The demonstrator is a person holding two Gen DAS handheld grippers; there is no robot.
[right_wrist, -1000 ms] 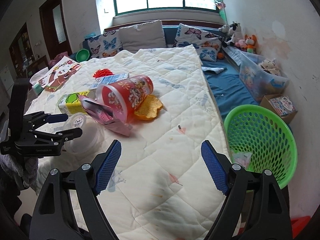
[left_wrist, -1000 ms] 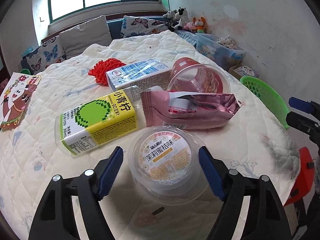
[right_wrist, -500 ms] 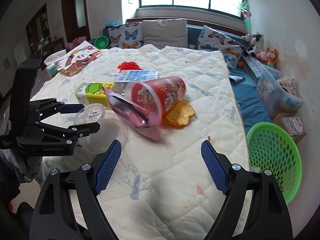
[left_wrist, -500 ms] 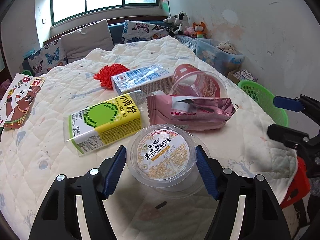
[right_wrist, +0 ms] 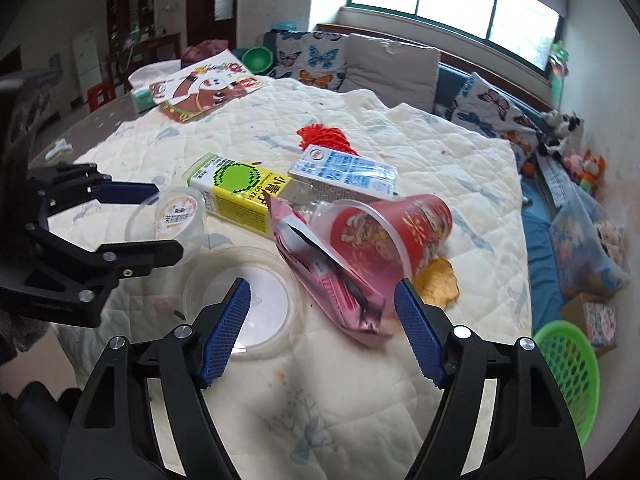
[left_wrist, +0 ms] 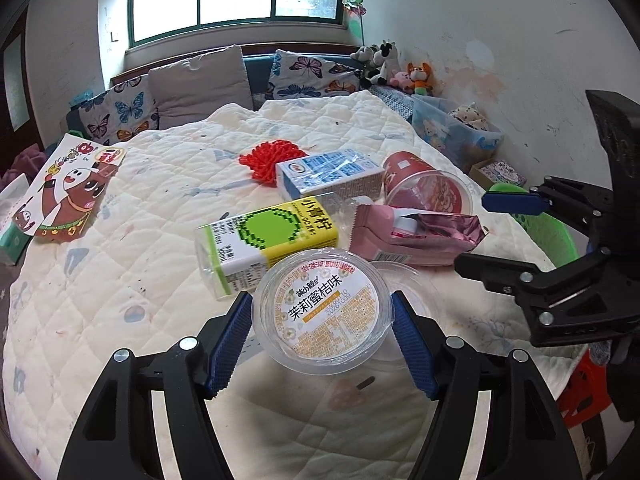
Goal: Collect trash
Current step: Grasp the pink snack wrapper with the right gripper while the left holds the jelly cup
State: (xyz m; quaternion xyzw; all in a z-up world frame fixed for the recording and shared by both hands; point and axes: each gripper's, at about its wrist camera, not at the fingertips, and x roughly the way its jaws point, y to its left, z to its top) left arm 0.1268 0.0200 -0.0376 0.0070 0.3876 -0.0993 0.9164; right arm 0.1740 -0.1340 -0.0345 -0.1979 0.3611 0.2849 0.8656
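Observation:
A clear jelly cup point(left_wrist: 322, 312) with a printed white lid hangs just above the quilt, and my left gripper point(left_wrist: 322, 342) is shut on its sides. The right wrist view shows the same cup point(right_wrist: 178, 214) held at the left. My right gripper point(right_wrist: 320, 294) hovers over the low end of a pink foil wrapper point(right_wrist: 320, 280). Its jaws are closing and the pads stand clear of the wrapper. The wrapper's other end is tucked into a red cup point(right_wrist: 392, 232) lying on its side. An empty clear plastic tub point(right_wrist: 240, 300) sits beside the left fingertip.
On the quilted table point(left_wrist: 132, 280) lie a yellow-green drink carton point(left_wrist: 268, 236), a blue-white milk carton point(left_wrist: 328, 176), red mesh point(left_wrist: 268, 156) and an orange scrap point(right_wrist: 438, 282). A green basket point(right_wrist: 568, 368) stands on the floor off the right edge. A picture book point(left_wrist: 64, 188) lies far left.
My left gripper closed on the jelly cup and raised it off the clear tub. My right gripper swung from the basket side over to the pink wrapper, rolled, and its jaws narrowed.

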